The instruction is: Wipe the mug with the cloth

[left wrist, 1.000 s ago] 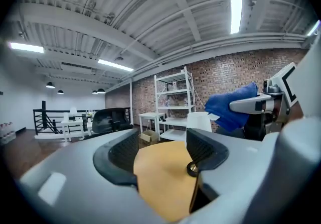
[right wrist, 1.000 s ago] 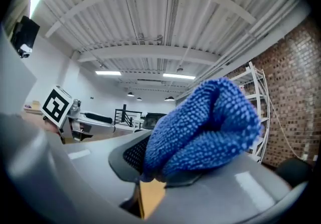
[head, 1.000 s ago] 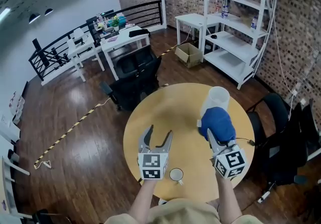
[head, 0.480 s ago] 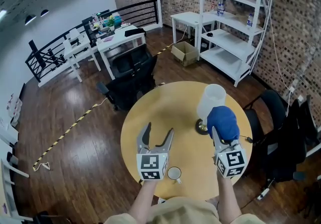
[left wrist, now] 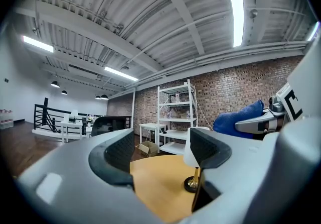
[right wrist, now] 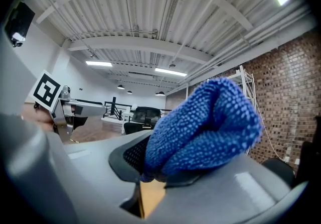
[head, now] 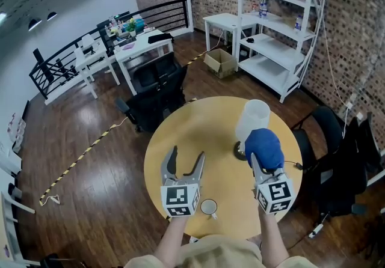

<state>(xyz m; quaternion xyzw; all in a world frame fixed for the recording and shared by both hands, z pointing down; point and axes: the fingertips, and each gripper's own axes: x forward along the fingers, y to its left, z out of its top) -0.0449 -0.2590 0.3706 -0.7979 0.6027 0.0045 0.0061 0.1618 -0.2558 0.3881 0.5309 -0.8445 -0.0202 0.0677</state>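
A small white mug (head: 209,207) stands on the round yellow table (head: 192,122) at its near edge, between my two grippers and behind their fingertips. My left gripper (head: 186,155) (left wrist: 160,155) is held level over the table. Its jaws have just been opening and nothing is between them. My right gripper (head: 260,160) (right wrist: 153,168) is shut on a bunched blue cloth (head: 264,148) (right wrist: 205,122), which bulges over its jaws. That cloth (left wrist: 239,120) also shows at the right of the left gripper view. The mug is hidden in both gripper views.
A table lamp (head: 252,118) with a white shade and a brass foot (left wrist: 191,184) stands on the table just beyond the cloth. Black office chairs (head: 157,95) stand behind the table, and another (head: 328,131) at its right. White shelving (head: 280,26) lines the brick wall.
The left jaws stand a little wider than a second ago. The right gripper and its cloth have shifted slightly, so the lamp's foot now shows. Neither hand has travelled far.
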